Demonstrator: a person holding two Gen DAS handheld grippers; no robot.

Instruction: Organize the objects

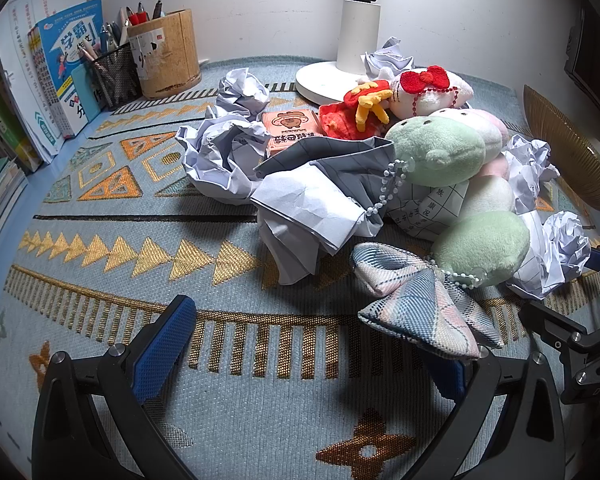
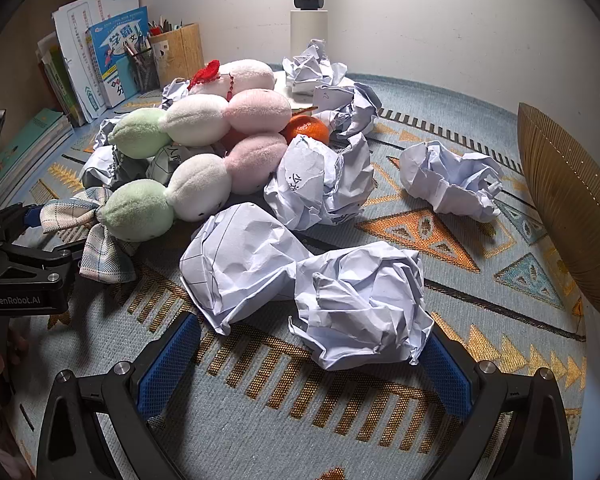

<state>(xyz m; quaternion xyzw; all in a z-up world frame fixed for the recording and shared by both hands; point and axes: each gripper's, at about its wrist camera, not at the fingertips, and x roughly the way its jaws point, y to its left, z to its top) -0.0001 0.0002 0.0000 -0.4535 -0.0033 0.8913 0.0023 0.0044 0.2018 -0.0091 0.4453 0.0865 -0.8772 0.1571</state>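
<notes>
Currently the right hand-held gripper [image 2: 308, 364] is spread around a crumpled paper ball [image 2: 360, 304] at its 12 o'clock on the desk [image 2: 260, 432]. The left hand-held gripper [image 1: 312, 344], also spread, nears a plaid bow [image 1: 420, 304] at 1 o'clock. Closing could snag the neighbouring paper [image 2: 240, 264].

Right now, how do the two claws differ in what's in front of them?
Left claw: open, bare patterned cloth between its fingers, the plaid bow lying over its right finger's tip. Right claw: open too, but a crumpled paper ball sits between its fingers, against the right one and clear of the left. Shared: blue-padded fingers, neither one closed on anything.
</notes>
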